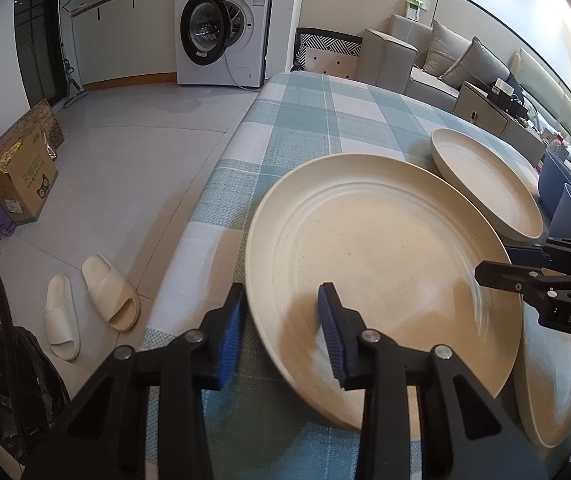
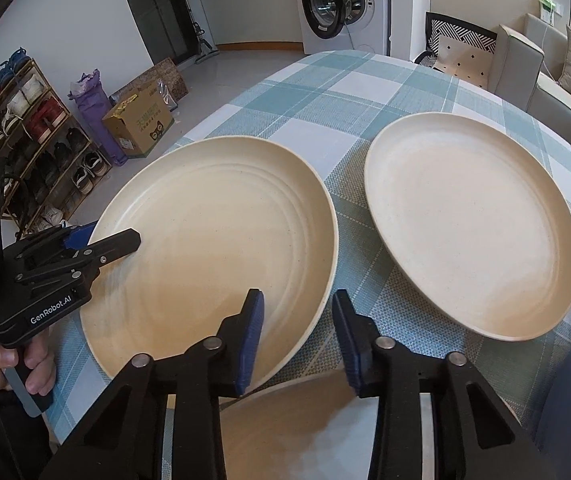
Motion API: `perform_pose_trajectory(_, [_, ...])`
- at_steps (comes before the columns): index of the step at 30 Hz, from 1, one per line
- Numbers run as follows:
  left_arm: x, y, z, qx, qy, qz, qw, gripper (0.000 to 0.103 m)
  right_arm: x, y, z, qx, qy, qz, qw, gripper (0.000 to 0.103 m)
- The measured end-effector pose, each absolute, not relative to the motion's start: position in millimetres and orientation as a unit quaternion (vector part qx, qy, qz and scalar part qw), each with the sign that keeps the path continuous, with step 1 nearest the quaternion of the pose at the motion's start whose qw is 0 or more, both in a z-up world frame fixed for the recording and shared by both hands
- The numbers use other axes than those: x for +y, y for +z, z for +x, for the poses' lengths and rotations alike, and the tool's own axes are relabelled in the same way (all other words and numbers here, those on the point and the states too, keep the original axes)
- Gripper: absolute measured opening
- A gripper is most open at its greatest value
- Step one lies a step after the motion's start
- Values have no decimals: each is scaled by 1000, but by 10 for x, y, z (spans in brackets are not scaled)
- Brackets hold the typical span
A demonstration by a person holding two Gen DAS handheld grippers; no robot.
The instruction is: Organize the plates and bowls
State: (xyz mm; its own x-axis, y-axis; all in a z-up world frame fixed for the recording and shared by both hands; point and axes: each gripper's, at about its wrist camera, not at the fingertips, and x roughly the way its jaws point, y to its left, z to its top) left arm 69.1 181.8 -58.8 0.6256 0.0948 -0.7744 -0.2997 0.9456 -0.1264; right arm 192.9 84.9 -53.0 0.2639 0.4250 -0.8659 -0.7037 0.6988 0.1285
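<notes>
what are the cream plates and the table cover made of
Near cream plate: likely wheat-straw plastic or melamine, matte, with fine dark specks and moulded rings. Far cream plate: same speckled matte look. Table cover: woven fabric or vinyl mesh, visible weave, teal-white check.

Two close downward wrist views, shared plate [image 1: 381, 264] [image 2: 221, 248]

Two black hand-held grippers are being observed. On the left gripper [image 1: 281, 332], fingers [image 1: 335, 336] faced with ribbed blue pads and round silver pivot screws are being shown. On the right gripper [image 2: 297, 336], the same black linkage is being seen. White lettering "GenRobot.AI" is being displayed on the left gripper's body, and "DAS" on the right one's.
</notes>
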Motion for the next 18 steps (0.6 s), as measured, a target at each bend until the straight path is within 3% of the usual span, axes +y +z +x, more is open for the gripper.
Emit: perform_pose_trajectory(18, [1791,-528,680,412,120,-116,896,33,870,-460,1786,460,350,-159,800,31])
